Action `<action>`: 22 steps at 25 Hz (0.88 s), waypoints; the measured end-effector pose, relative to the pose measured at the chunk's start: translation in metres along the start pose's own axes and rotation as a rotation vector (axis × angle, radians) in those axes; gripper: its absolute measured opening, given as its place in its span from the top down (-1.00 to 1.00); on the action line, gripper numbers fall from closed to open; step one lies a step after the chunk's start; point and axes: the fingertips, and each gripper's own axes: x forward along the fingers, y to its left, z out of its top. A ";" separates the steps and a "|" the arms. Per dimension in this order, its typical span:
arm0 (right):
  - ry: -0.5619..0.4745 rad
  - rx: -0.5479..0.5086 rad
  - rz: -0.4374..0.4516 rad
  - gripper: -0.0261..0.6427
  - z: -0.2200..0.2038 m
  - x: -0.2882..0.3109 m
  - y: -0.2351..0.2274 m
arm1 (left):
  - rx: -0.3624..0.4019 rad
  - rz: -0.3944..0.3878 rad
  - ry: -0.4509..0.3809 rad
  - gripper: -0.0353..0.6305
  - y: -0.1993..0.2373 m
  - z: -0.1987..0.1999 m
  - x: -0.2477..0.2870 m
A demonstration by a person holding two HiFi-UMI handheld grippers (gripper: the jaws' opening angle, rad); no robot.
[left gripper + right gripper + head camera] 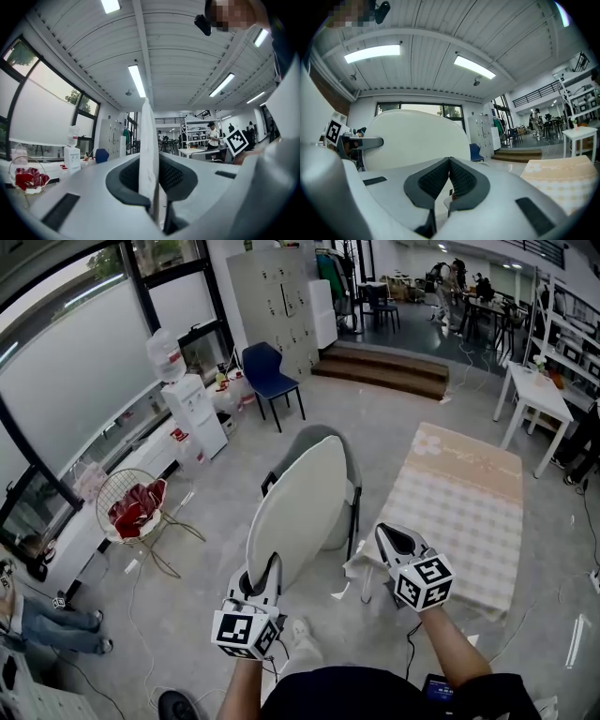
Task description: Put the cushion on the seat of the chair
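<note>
only overhead: grey chair [305, 435] behind cushion [298, 512].

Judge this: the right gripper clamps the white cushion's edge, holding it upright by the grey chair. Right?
No: the left gripper clamps the white cushion by its edge, holding it upright by the grey chair. The left gripper view shows it between the jaws.

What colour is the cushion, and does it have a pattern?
The cushion is plain off-white with no pattern. It shows best in the head view.
</note>
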 end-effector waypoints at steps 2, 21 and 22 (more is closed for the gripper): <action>0.003 -0.001 -0.004 0.87 -0.001 0.003 -0.003 | 0.006 -0.001 -0.002 0.74 0.002 0.000 0.003; 0.049 0.003 0.007 0.87 -0.004 0.076 -0.005 | -0.012 0.036 0.015 0.74 0.062 -0.012 0.039; 0.050 0.003 0.008 0.87 -0.004 0.081 -0.005 | -0.010 0.038 0.017 0.74 0.067 -0.013 0.042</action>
